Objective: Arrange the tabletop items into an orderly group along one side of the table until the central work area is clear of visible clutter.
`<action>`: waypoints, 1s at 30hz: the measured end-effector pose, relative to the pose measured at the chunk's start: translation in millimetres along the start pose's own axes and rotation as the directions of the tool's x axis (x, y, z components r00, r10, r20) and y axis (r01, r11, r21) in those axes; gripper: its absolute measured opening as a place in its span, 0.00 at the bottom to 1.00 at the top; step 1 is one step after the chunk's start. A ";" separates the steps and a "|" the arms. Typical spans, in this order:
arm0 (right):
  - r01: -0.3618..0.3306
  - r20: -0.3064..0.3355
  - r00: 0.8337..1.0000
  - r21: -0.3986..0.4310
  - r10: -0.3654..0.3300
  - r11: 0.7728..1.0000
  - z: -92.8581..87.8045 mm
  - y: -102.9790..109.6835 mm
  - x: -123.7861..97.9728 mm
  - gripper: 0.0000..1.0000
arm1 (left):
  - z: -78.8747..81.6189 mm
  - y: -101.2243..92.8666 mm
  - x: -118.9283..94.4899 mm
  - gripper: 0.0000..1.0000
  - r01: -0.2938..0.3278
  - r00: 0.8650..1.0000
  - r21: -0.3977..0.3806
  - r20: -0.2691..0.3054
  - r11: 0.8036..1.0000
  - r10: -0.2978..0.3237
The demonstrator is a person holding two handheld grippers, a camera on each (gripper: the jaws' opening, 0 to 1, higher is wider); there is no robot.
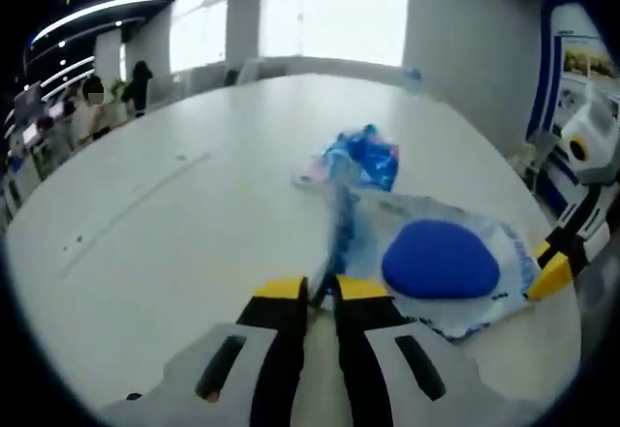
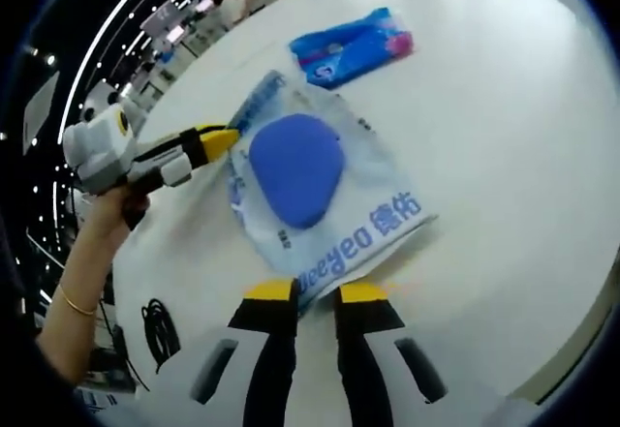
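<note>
Both grippers pinch opp. edges of clear bag (image 2: 329, 190) w/ blue pad.

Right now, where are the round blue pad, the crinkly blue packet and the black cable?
round blue pad (image 2: 295, 167), right gripper view, its middle.
crinkly blue packet (image 2: 351, 46), right gripper view, its middle.
black cable (image 2: 159, 328), right gripper view, its coil.

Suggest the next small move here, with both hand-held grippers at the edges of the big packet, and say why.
Probably carry the large white-and-blue packet, pinched at opposite edges by the left hand-held gripper and right hand-held gripper, toward the small blue packet and set it alongside. The white table around them looks bare, so the two would form one group.
</note>
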State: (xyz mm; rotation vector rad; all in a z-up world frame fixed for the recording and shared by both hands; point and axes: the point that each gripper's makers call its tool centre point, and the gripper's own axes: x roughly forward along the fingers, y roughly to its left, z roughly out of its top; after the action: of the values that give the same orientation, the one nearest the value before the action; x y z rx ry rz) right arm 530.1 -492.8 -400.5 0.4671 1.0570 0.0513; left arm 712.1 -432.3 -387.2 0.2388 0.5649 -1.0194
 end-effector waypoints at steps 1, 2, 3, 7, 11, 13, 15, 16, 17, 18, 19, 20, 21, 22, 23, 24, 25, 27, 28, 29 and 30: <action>-0.003 0.000 1.000 0.002 0.003 1.000 0.1 0.3 -0.1 0.14 | 0.0 -0.6 -0.6 0.05 0.001 1.000 0.000 0.000 1.000 -0.001; -0.010 -0.001 1.000 0.005 0.010 1.000 -0.1 1.6 0.2 0.12 | 0.3 -0.6 -1.2 0.04 0.000 1.000 0.002 0.000 1.000 0.000; -0.026 -0.003 1.000 0.008 0.026 1.000 -0.3 3.8 0.3 0.09 | 0.4 -0.8 -1.6 0.04 -0.001 1.000 0.005 0.000 1.000 0.001; -0.034 -0.008 0.999 -0.007 0.033 0.999 -0.3 5.0 -0.2 0.06 | 0.8 -1.4 -4.4 0.03 -0.012 1.000 0.009 -0.011 1.000 0.012; -0.035 -0.005 0.999 -0.026 0.035 0.999 0.1 5.5 -1.9 0.05 | 2.5 -4.0 -9.7 0.01 -0.027 0.999 0.042 -0.021 0.999 0.028; -0.043 -0.009 0.999 -0.043 0.043 0.998 -0.3 7.3 -2.5 0.04 | 2.5 -4.2 -12.6 0.01 -0.032 0.999 0.053 -0.029 0.998 0.033; -0.055 -0.013 0.998 -0.061 0.054 0.997 -1.4 11.0 -2.7 0.04 | 1.4 -3.0 -17.1 0.00 -0.043 0.998 0.061 -0.039 0.997 0.045; -0.058 -0.014 0.998 -0.068 0.057 0.996 -1.7 12.3 -3.2 0.04 | 1.2 -2.7 -17.9 0.00 -0.043 0.998 0.062 -0.040 0.997 0.046; -0.060 -0.014 0.998 -0.076 0.060 0.995 -1.5 13.2 -3.3 0.03 | 0.1 -0.9 -21.9 0.00 -0.046 0.998 0.063 -0.045 0.997 0.049; -0.065 -0.015 0.998 -0.082 0.064 0.994 -1.5 14.5 -3.6 0.03 | -0.5 0.3 -24.4 0.00 -0.048 0.998 0.060 -0.046 0.997 0.050; -0.071 -0.016 0.997 -0.088 0.070 0.994 -1.1 15.9 -4.0 0.03 | -1.1 1.1 -26.8 0.00 -0.049 0.997 0.058 -0.048 0.997 0.052; -0.074 -0.014 0.997 -0.090 0.073 0.993 -0.8 16.8 -4.4 0.03 | -1.8 2.8 -30.6 0.00 -0.054 0.997 0.054 -0.050 0.997 0.057; -0.077 -0.013 0.997 -0.095 0.076 0.993 0.2 17.6 -4.8 0.03 | -1.8 3.6 -33.5 0.00 -0.058 0.997 0.050 -0.048 0.997 0.060; -0.076 -0.010 0.997 -0.110 0.075 0.991 1.6 18.9 -6.0 0.02 | -1.0 4.5 -37.1 0.00 -0.062 0.997 0.041 -0.044 0.997 0.064; -0.074 -0.006 0.997 -0.127 0.074 0.989 3.1 19.8 -6.9 0.02 | -0.3 5.1 -39.9 0.00 -0.067 0.997 0.036 -0.040 0.997 0.069; -0.072 -0.001 0.997 -0.147 0.073 0.986 5.1 20.9 -8.1 0.02 | 0.5 5.6 -44.2 0.00 -0.076 0.996 0.030 -0.033 0.997 0.077; -0.067 0.004 0.998 -0.160 0.068 0.985 6.6 20.8 -8.9 0.02 | 0.9 5.8 -47.0 0.00 -0.079 0.996 0.029 -0.032 0.996 0.080; -0.057 0.019 0.998 -0.185 0.061 0.981 11.2 20.7 -11.4 0.02 | 1.8 6.7 -53.8 0.00 -0.089 0.996 0.027 -0.027 0.996 0.090; -0.053 0.024 0.998 -0.192 0.059 0.980 12.7 20.7 -12.2 0.02 | 2.2 7.0 -56.7 0.00 -0.093 0.995 0.026 -0.025 0.995 0.094; -0.047 0.031 0.998 -0.207 0.055 0.977 15.1 20.5 -12.8 0.02 | 2.4 7.4 -60.5 0.00 -0.097 0.995 0.025 -0.023 0.995 0.097; -0.046 0.033 0.998 -0.217 0.054 0.975 15.9 20.7 -13.4 0.02 | 2.4 7.6 -62.5 0.00 -0.098 0.995 0.025 -0.023 0.995 0.098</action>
State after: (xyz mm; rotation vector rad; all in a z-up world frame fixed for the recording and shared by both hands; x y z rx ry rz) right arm 540.6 -483.1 -374.9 0.2961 0.9891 0.1996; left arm 694.6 -383.5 -351.4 0.2972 0.5582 -0.9294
